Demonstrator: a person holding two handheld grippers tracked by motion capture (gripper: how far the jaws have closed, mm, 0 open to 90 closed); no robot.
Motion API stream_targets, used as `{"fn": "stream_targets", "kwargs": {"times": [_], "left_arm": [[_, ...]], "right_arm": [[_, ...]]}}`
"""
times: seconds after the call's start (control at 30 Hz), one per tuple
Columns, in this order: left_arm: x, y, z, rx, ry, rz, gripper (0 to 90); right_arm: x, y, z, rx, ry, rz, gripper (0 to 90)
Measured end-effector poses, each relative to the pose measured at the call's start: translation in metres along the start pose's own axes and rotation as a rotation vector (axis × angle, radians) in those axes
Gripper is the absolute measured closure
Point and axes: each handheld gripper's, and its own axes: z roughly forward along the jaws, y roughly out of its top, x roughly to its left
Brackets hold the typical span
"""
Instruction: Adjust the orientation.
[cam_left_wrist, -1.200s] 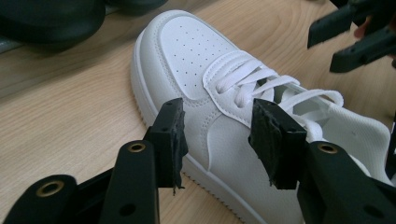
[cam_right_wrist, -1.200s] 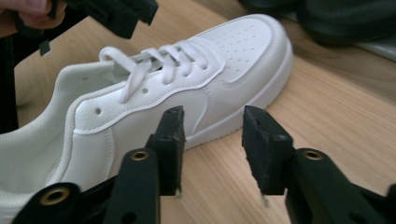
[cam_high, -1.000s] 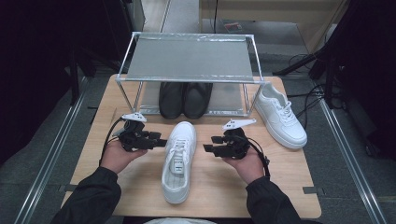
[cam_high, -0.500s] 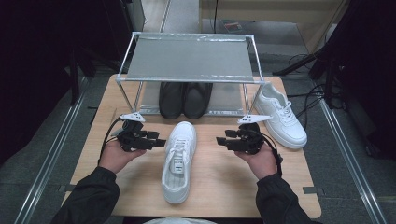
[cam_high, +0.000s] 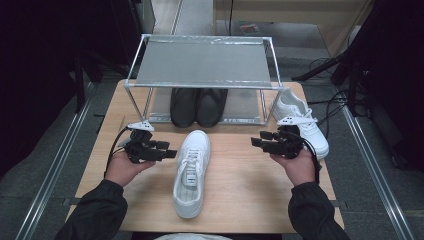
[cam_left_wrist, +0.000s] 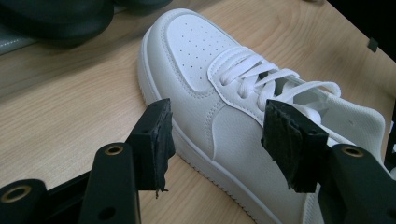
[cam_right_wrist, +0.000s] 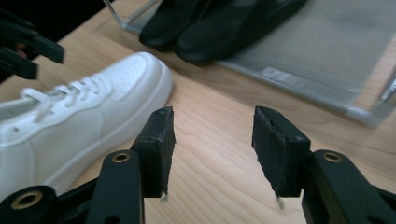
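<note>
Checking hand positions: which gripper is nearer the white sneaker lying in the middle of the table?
Left. The left gripper sits just beside the sneaker, jaws open; the right gripper is farther off across bare table.

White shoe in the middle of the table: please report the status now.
Left gripper open beside the shoe, jaws just opening. Right gripper open, holding nothing. White shoe flat on the table, untouched. Nothing in the way.
</note>
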Motion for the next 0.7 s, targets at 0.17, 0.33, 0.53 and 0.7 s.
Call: {"fn": "stream_targets", "kwargs": {"times": [0.17, 0.33, 0.53, 0.7], "left_arm": [[-0.002, -0.004, -0.003, 0.001, 0.007, -0.003, 42.0], [-0.002, -0.009, -0.007, 0.001, 0.019, -0.012, 41.2], [-0.002, -0.014, -0.013, -0.004, 0.03, -0.023, 41.2], [-0.003, -0.018, -0.013, 0.005, 0.031, -0.023, 41.0]], "right_arm": [[-0.022, 0.001, -0.005, -0.01, -0.042, 0.021, 53.0], [-0.042, 0.003, -0.006, 0.003, -0.08, 0.034, 53.1], [-0.061, 0.006, -0.007, 0.011, -0.116, 0.056, 55.0], [-0.077, 0.009, -0.011, 0.007, -0.144, 0.05, 54.8]]}}
